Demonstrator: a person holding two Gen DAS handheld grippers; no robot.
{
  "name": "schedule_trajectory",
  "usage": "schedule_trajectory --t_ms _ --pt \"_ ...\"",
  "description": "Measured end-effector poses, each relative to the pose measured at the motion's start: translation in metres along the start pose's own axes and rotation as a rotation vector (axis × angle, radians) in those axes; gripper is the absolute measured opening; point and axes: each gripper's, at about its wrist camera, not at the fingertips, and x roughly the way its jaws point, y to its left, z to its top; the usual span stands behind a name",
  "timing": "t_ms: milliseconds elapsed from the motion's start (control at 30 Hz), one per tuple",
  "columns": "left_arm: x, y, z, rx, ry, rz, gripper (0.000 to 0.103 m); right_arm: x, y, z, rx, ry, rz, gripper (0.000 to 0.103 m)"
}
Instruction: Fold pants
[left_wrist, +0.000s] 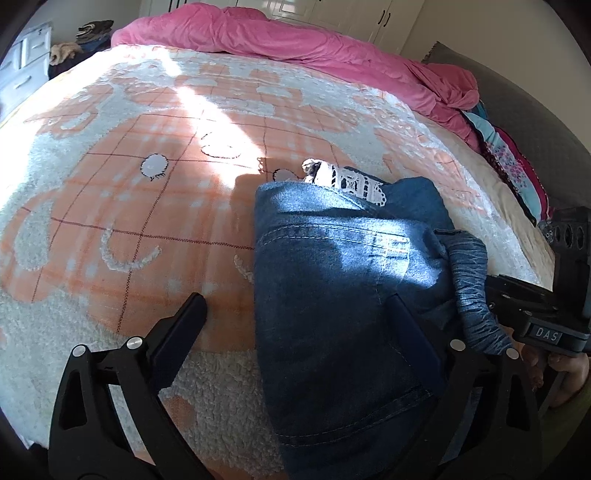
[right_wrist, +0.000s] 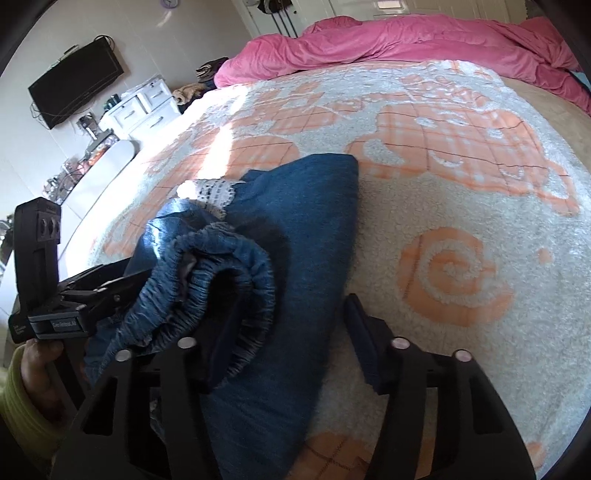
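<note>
Left wrist view: left hand-held gripper (left_wrist: 299, 314) spread wide, one finger on the bedspread (left_wrist: 110, 206), other on the denim, nothing pinched. Right hand-held gripper (right_wrist: 291, 328) half-spread, straddling the pants' (right_wrist: 306, 229) right edge, pads not pressing. Pants lie on the bed as a compact folded bundle w/ elastic waistband (right_wrist: 229, 266) bunched on top. Fold looks mostly done; prob. just tidying waistband & flattening left.

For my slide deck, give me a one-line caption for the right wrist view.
Right gripper straddling the waistband of folded jeans on a bed.
</note>
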Motion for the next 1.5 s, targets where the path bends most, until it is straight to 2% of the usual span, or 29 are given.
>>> schedule_trajectory --t_ms 67,100,200,233,333,500,633,833,967,1167,1367,1433,1500 --pt "-0.001 0.0 0.001 -0.01 0.0 -0.039 0.071 0.001 0.004 0.001 -0.014 -0.003 0.02 0.03" --pt "-0.001 -0.001 0.001 -0.019 0.005 -0.062 0.058 0.0 0.006 0.001 -0.017 -0.011 0.028 0.027" --pt "-0.003 -0.012 -0.001 0.009 0.0 -0.041 0.045 -0.003 0.017 -0.001 -0.054 -0.033 0.015 0.018" --pt "-0.005 -0.015 -0.001 0.016 -0.009 -0.049 0.032 -0.005 0.021 -0.001 -0.071 -0.043 0.002 0.017" --pt "-0.015 -0.026 0.002 0.051 -0.041 -0.034 0.025 -0.014 0.034 0.001 -0.117 -0.077 -0.013 0.015" --pt "-0.025 -0.029 0.015 0.055 -0.069 -0.039 0.024 -0.029 0.055 0.016 -0.19 -0.133 -0.008 0.013" --pt "-0.033 -0.024 0.038 0.052 -0.112 -0.022 0.023 -0.03 0.064 0.039 -0.218 -0.179 -0.012 0.013" --pt "-0.028 -0.012 0.074 0.057 -0.138 0.025 0.023 -0.009 0.062 0.078 -0.193 -0.208 -0.007 0.013" --pt "-0.013 -0.003 0.087 0.05 -0.132 0.034 0.023 0.006 0.057 0.092 -0.2 -0.215 -0.025 0.013" --pt "0.012 0.008 0.088 0.042 -0.089 0.046 0.023 0.028 0.042 0.099 -0.156 -0.181 -0.033 0.013" --pt "0.023 0.02 0.079 0.014 -0.064 0.049 0.035 0.041 0.022 0.091 -0.096 -0.123 -0.066 0.014" --pt "0.025 0.023 0.077 0.005 -0.057 0.048 0.041 0.044 0.018 0.087 -0.083 -0.101 -0.089 0.017" --pt "0.028 0.026 0.076 -0.006 -0.05 0.051 0.045 0.049 0.014 0.083 -0.077 -0.078 -0.124 0.026"
